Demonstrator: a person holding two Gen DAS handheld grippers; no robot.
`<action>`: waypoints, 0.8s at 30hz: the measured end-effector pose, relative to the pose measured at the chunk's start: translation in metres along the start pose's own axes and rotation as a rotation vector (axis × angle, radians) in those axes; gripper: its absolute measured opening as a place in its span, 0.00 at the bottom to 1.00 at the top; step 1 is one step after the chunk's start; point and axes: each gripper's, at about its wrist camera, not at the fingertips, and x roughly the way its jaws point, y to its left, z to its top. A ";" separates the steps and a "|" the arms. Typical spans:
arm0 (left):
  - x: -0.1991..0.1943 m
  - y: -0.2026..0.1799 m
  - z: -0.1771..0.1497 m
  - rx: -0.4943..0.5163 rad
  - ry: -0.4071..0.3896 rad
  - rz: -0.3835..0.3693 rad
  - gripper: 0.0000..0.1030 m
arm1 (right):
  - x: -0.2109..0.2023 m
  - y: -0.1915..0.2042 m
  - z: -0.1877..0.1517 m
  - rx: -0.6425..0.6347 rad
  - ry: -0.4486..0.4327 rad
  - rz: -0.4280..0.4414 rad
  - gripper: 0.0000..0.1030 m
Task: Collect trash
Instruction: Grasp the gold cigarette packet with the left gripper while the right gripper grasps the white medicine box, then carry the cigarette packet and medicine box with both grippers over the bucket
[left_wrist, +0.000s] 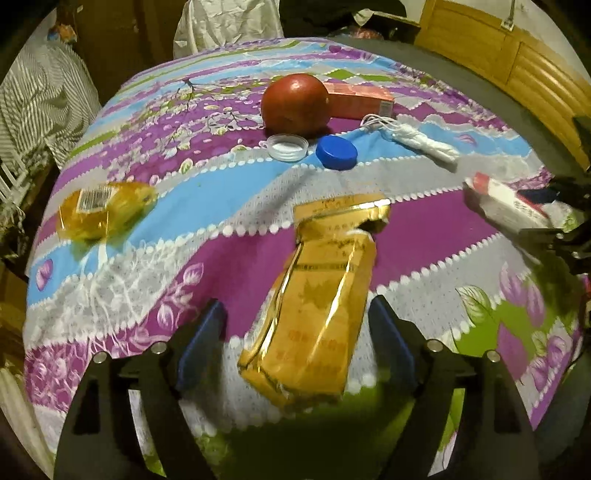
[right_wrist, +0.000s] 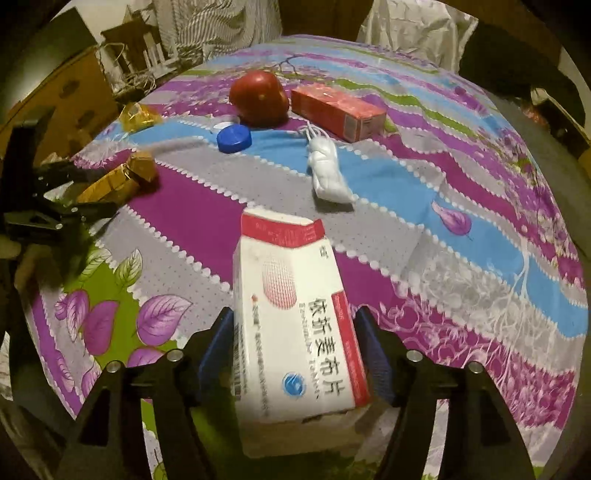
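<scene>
Nearest the left wrist camera, a crumpled gold foil packet (left_wrist: 317, 310) sits between the left gripper (left_wrist: 295, 332) fingers, which stand spread with clear gaps on both sides. In the right wrist view, a white and red medicine box (right_wrist: 295, 325) fills the space between the right gripper (right_wrist: 295, 347) fingers; its left pad looks against the box, the right side shows a slim gap, so I cannot tell if it pinches.

Only the left view shows the clear plastic lid (left_wrist: 288, 147) fully and the barcode on the yellow wrapper (left_wrist: 105, 210).

Count on the patterned cloth (left_wrist: 424, 229): 1 red apple (left_wrist: 293, 103), 1 orange-red carton (left_wrist: 360, 99), 1 blue cap (left_wrist: 337, 152), 1 white face mask (left_wrist: 421, 142), 2 golden wrappers.
</scene>
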 end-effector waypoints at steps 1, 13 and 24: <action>0.006 0.001 0.003 -0.007 0.012 0.014 0.78 | 0.004 0.001 0.004 -0.011 0.015 -0.005 0.70; -0.023 -0.012 -0.008 -0.063 -0.092 0.058 0.41 | -0.008 0.029 0.003 0.015 -0.119 -0.038 0.48; -0.161 0.034 -0.063 -0.301 -0.415 0.241 0.41 | -0.094 0.136 0.049 0.068 -0.551 0.033 0.48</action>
